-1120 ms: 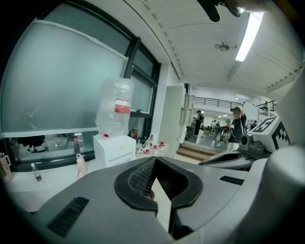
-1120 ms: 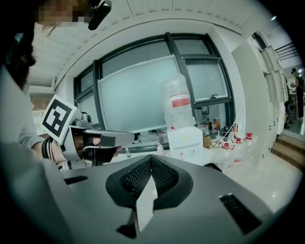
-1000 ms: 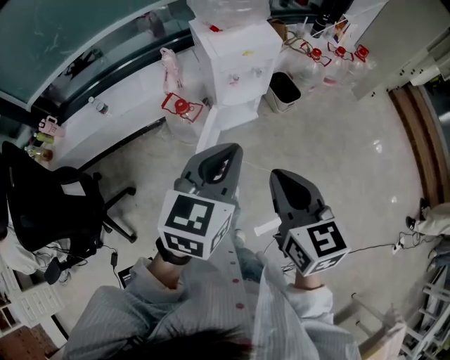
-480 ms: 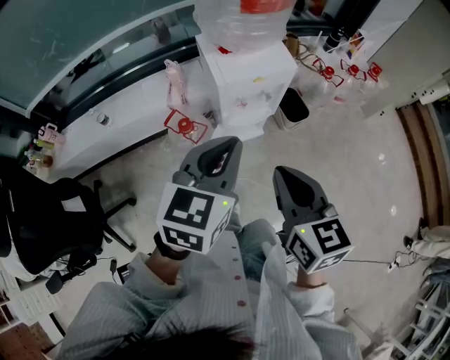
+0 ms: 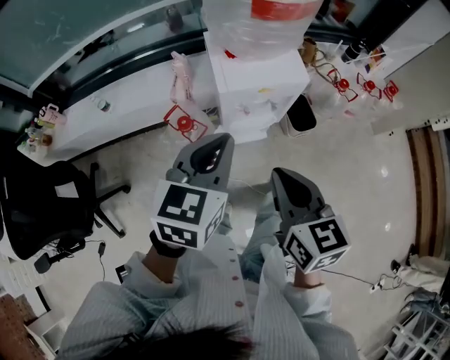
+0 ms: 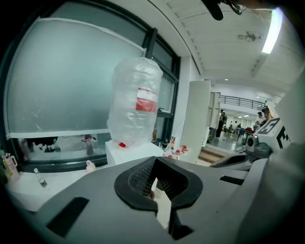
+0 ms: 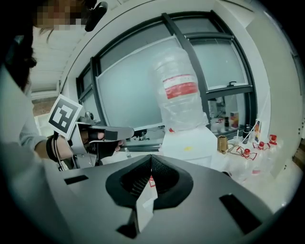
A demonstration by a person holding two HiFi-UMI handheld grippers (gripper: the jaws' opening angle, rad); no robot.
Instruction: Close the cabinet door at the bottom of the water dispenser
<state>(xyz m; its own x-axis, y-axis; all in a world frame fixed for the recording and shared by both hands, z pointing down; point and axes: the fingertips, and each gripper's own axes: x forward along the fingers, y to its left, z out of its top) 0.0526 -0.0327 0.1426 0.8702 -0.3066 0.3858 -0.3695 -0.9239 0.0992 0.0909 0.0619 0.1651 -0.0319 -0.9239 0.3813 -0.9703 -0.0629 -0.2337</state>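
Closing in on the water dispenser point(image 5: 256, 81) is the change. Against a second ago it sits bigger and higher in the head view. Its water bottle point(image 5: 264, 14) is now cut by the top edge, and the office chair point(image 5: 42, 211) has slid out left. You've stepped forward, with no contact yet.

Left tongs point(image 5: 219, 140): closed and empty, pads met at the tip in the left gripper view. Right tongs point(image 5: 279, 174): same, closed on nothing. Both are held side by side in front of your chest, pointing at the dispenser, in much the same pose as before.

The cabinet door point(image 5: 246, 129) is at the foot of the dispenser, just past the left tongs' tip in the head view. It's seen too steeply to tell how far open it hangs. A second ago a white panel stuck out from the base toward the left; the left tongs now cover that spot, so check it. Neither gripper view shows the door. Both look at the bottle and the dispenser top, so the tongs are up high, well above it.

Judgement: this is the approach stage and the door is not yet touched. You'd need to bring a pair of tongs down low and push the panel flat. Closed tongs should do for a push.

Watch the red-capped jug point(image 5: 184, 123) on the floor just left of the base. Watch the black bin point(image 5: 302, 116) just beside it on the right. The counter point(image 5: 133, 116) runs along the window to the left.
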